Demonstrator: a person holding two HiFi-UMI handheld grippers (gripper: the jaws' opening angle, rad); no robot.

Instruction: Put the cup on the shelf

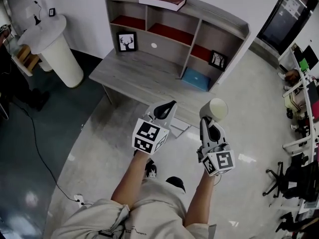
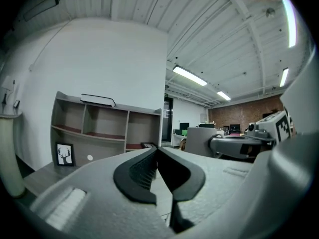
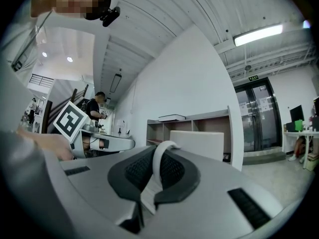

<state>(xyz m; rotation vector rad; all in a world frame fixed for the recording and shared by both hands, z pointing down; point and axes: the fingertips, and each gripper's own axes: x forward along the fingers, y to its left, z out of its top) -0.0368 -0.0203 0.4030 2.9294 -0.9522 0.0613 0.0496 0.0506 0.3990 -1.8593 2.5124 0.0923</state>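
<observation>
Holding a two-jaw gripper in each hand, I am standing on a pale floor and facing a grey wooden desk (image 1: 134,76) that lies ahead of both tools.

My right gripper (image 1: 207,121) is clamping the curved white handle (image 3: 160,159) of a pale cup (image 1: 215,109). The handle is sitting between the dark ribbed pads, and the cup body is jutting out just beyond the jaw tips, over the near edge of the desk. In the right gripper view the cup is showing as a plain cream block straight ahead of the jaws.

My left gripper (image 1: 169,106) is hovering just to the left of the right one, at about the same height. Its jaws are resting together at the tips, with nothing between them.

Beyond both grippers, at the far side of the desk, a shelf unit (image 1: 219,15) with open compartments is standing against a white wall. A dark red book (image 1: 162,0) is lying on top of it. A framed deer picture (image 1: 127,42) is leaning in the lower compartment ahead and left of the left gripper. A second framed picture (image 1: 217,59) is sitting ahead of the right gripper, with a flat blue item (image 1: 196,78) on the desk nearer to it. Far left of the left gripper, a white pedestal table (image 1: 55,44) is standing apart from the desk.
</observation>
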